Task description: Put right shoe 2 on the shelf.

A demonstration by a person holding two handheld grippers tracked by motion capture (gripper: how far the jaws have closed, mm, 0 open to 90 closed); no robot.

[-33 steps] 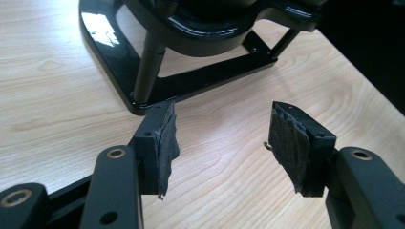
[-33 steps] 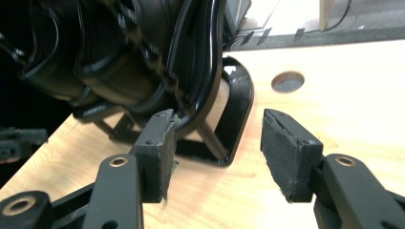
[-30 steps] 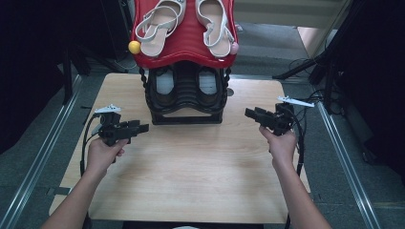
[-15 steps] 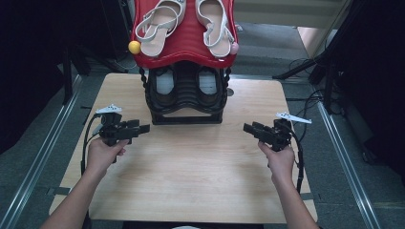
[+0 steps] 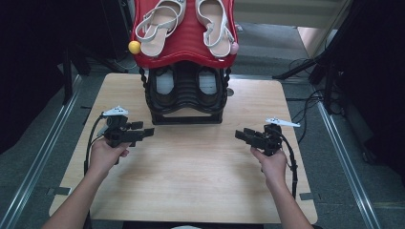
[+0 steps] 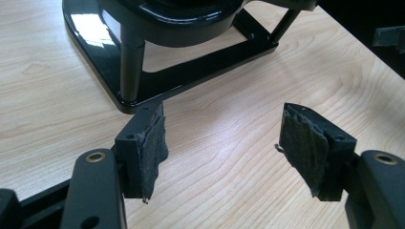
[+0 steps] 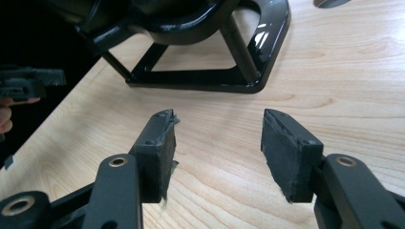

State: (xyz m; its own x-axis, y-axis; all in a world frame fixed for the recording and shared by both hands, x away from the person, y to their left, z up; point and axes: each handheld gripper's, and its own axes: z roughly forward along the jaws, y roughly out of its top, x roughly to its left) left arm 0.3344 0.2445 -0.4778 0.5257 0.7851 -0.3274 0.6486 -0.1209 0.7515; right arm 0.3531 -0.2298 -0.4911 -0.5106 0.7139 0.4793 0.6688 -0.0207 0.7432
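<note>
1. as both grippers hover empty over the wooden table (image 5: 191, 176), the black shoe rack (image 5: 186, 98) stands ahead and between them, its long axis upright.
2. left gripper (image 5: 143, 133), jaws parted, is nearer the rack's base (image 6: 157, 86); right gripper (image 5: 241, 136), likewise spread, sits farther off.
3. white sandals (image 5: 188, 21) lie on the red top tier (image 5: 186, 47); darker shoes (image 5: 184, 83) sit below.
4. nothing blocks either approach.
</note>
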